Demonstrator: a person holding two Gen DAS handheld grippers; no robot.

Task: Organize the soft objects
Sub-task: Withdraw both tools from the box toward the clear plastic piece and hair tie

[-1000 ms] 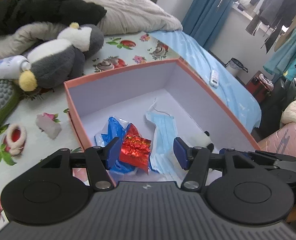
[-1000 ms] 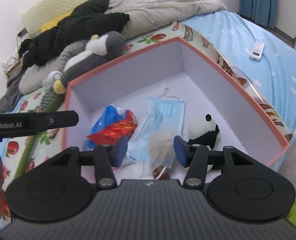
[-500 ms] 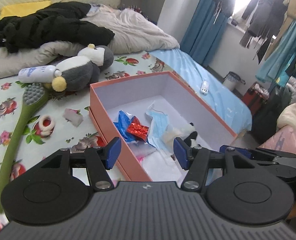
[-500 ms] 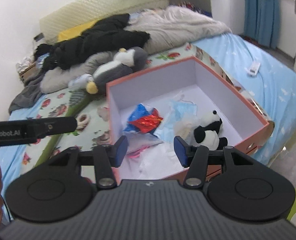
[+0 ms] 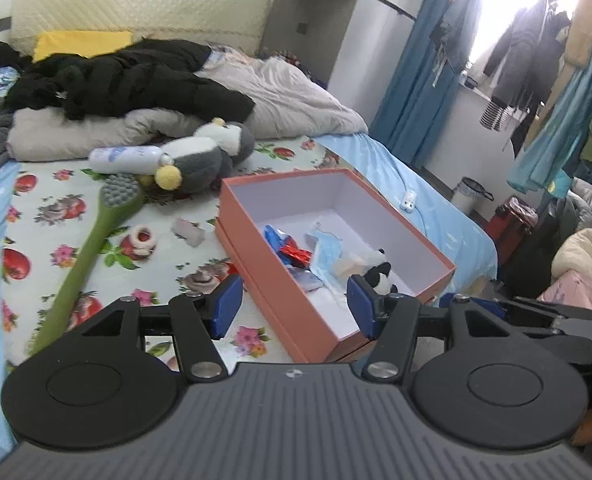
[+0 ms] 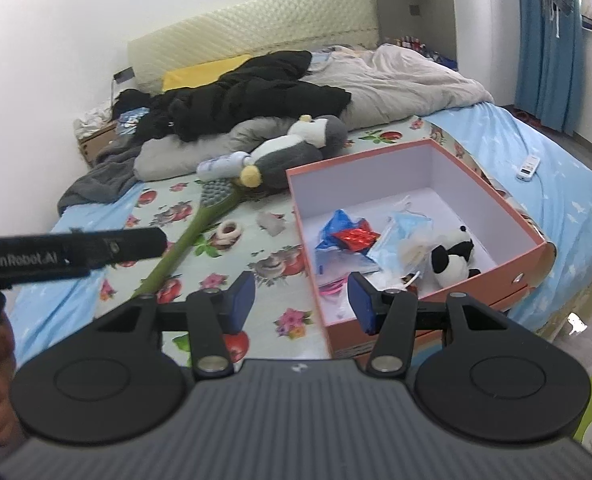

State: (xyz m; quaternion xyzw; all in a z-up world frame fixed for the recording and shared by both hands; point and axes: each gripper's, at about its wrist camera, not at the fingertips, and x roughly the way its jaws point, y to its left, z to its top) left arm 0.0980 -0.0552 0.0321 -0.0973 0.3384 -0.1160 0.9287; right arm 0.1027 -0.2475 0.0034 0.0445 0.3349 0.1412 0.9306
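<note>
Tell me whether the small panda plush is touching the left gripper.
Apart. Right wrist view shows the small panda plush lying inside the orange box, while the left gripper hangs open, short of it.

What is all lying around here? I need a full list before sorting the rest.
box: 1, orange, white inside, on bed
panda plush: 1, black-white, in box
face mask: 1, light blue, in box
foil wrapper: 1, red, in box
penguin plush: 1, grey-white, behind box
brush: 1, green, left of box
bottle: 1, white, beside penguin
remote: 1, white, on blue sheet
left gripper: open, empty
right gripper: open, empty
</note>
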